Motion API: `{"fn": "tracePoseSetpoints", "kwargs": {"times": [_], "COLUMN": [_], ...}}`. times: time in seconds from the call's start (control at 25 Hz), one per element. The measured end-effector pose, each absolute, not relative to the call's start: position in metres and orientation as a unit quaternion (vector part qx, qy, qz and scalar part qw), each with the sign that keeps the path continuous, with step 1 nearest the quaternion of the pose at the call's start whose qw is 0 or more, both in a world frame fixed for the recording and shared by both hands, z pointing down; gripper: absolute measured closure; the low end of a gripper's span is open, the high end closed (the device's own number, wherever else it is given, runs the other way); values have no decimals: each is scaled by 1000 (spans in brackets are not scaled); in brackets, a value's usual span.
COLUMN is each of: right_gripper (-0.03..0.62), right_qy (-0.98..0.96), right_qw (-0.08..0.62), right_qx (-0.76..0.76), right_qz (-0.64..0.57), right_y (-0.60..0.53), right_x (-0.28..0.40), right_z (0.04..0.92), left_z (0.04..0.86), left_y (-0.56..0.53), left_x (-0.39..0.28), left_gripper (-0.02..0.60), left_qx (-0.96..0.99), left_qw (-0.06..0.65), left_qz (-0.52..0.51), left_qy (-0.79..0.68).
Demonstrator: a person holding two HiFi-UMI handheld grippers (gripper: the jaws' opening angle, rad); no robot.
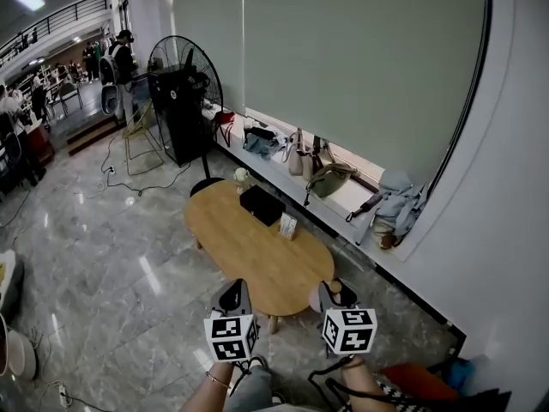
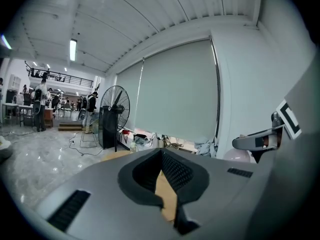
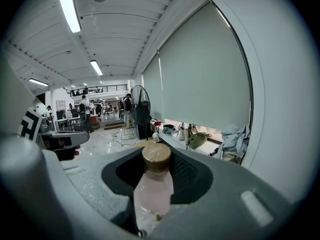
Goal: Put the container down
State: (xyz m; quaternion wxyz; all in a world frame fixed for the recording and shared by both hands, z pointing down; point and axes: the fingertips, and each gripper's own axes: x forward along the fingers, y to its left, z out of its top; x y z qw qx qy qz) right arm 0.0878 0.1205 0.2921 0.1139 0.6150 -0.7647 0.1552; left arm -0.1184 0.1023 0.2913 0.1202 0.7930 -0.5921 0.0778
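The container [image 3: 152, 186] is a pale pink bottle with a round wooden cap. It stands upright between my right gripper's [image 3: 157, 156] pads, which are shut on its body. In the head view my right gripper [image 1: 333, 295] hangs just off the near right end of the oval wooden table [image 1: 257, 251], and the wooden cap [image 1: 336, 290] shows at its tip. My left gripper [image 1: 232, 297] is beside it, at the table's near edge. Its jaws [image 2: 161, 153] meet at the tips with nothing between them, and only table wood shows behind.
On the table's far half lie a black box [image 1: 262, 204], a small card stand [image 1: 288, 226] and a little jar [image 1: 241, 177]. A window ledge with several bags [image 1: 326, 178] runs behind it. A big floor fan [image 1: 184, 93] stands beyond. People are in the hall at far left.
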Motion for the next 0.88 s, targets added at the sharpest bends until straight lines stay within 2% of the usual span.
{"fn": "tracePoseSetpoints", "kwargs": {"times": [0.88], "right_gripper": [457], "right_qy": [-752], "right_qw": [112], "right_qx": [633], "right_qz": [148], "right_y": [-23], "right_x": [83], "right_z": [286], "left_z": [288], "left_y": [-56], "left_x": [-108], "left_gripper": [588], "left_qx": [818], "left_qw": [108], "left_qz": [71], "left_qy": [-561]}}
